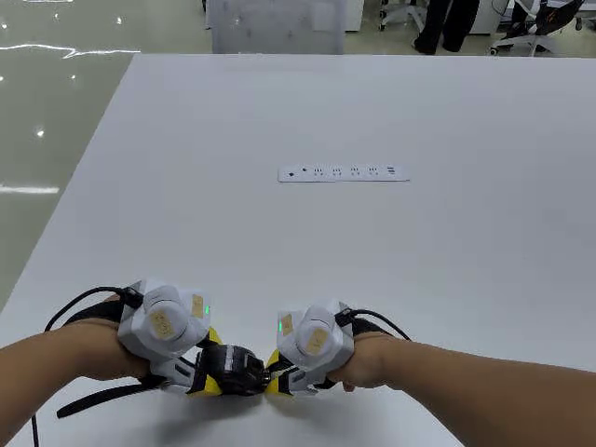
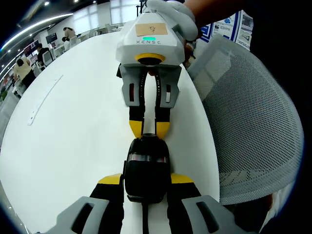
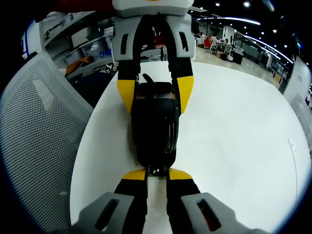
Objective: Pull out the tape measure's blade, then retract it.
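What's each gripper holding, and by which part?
Left gripper clamps the tape measure by its case sides; right gripper appears to pinch the blade tip at the case mouth.

Tape measure (image 1: pixel 228 369): one, with a black case.
Tools: two, the left tool (image 2: pixel 146 179) and the right tool (image 3: pixel 157 174).
Yellow jaw tips: four, two on each tool.
Power strip (image 1: pixel 344 173): one, white and flat.
Surface (image 1: pixel 391 270): one, white.
Mesh chair (image 2: pixel 248 122): one, grey.
People (image 2: pixel 22 70) far off: at least two, too small to count surely.
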A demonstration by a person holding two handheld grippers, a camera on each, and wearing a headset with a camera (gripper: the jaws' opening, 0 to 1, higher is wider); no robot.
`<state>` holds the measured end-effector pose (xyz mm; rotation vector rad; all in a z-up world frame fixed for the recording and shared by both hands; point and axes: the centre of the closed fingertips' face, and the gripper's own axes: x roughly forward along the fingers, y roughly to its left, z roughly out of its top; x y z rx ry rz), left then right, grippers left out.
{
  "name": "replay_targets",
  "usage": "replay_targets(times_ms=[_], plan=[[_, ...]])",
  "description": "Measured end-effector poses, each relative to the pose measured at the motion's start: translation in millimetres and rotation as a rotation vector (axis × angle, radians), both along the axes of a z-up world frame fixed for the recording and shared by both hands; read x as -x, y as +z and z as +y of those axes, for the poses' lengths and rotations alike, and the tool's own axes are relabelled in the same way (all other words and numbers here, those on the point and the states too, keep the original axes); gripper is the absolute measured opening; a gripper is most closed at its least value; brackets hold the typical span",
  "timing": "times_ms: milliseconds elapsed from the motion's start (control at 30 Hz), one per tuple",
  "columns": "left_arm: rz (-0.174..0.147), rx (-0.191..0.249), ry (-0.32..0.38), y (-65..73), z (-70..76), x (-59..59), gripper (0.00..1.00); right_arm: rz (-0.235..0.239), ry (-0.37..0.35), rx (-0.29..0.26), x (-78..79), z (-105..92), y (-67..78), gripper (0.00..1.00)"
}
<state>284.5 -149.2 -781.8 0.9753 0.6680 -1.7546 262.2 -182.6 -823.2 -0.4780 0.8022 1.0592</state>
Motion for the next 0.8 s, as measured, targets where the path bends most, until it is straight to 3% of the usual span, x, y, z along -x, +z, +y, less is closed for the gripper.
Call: replay_targets(times_ms=[700, 800], plan=[[0.001, -0.007, 0.016, 0.3, -2.4, 0.6, 0.3, 0.013, -0.021, -0.005, 1.9, -7.1, 1.6, 0.13], [-0.006, -0.001, 0.01, 0.2, -2.0, 1.0, 0.3, -0.015, 0.005, 0.011, 2.8, -3.8, 1.1, 0.14]])
